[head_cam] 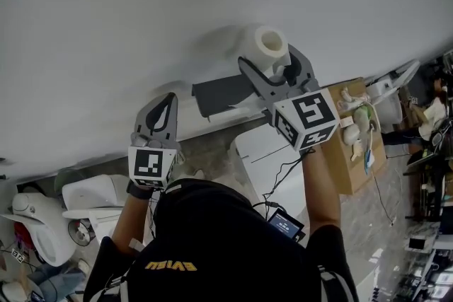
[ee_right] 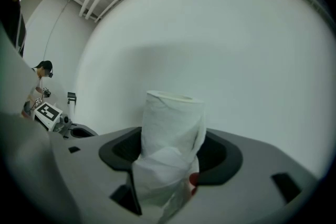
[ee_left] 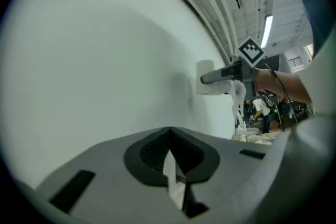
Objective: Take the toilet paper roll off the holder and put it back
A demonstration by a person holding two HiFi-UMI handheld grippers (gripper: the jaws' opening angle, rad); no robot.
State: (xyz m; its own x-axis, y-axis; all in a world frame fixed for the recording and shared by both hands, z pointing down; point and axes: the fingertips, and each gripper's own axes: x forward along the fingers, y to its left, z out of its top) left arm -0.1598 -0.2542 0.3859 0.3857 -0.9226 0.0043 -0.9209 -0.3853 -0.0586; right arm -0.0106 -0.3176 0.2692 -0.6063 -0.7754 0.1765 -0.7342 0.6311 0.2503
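Note:
A white toilet paper roll (head_cam: pixel 269 41) is held up close to the white wall, my right gripper (head_cam: pixel 267 58) shut on it. In the right gripper view the roll (ee_right: pixel 170 120) stands upright between the jaws, loose paper bunched at its lower end. A loose tail (ee_left: pixel 239 98) hangs from the roll (ee_left: pixel 209 85) in the left gripper view. The dark grey holder (head_cam: pixel 218 95) is fixed to the wall lower down and to the left, with no roll on it. Left of the holder, my left gripper (head_cam: pixel 165 101) points at the wall, shut and holding nothing (ee_left: pixel 169 136).
A cardboard box (head_cam: pixel 356 167) with small items stands on the floor at the right. White toilets (head_cam: pixel 39 221) sit at the lower left. A white panel (head_cam: pixel 263 150) lies under the holder. A person in a cap (ee_right: pixel 40 83) stands far off.

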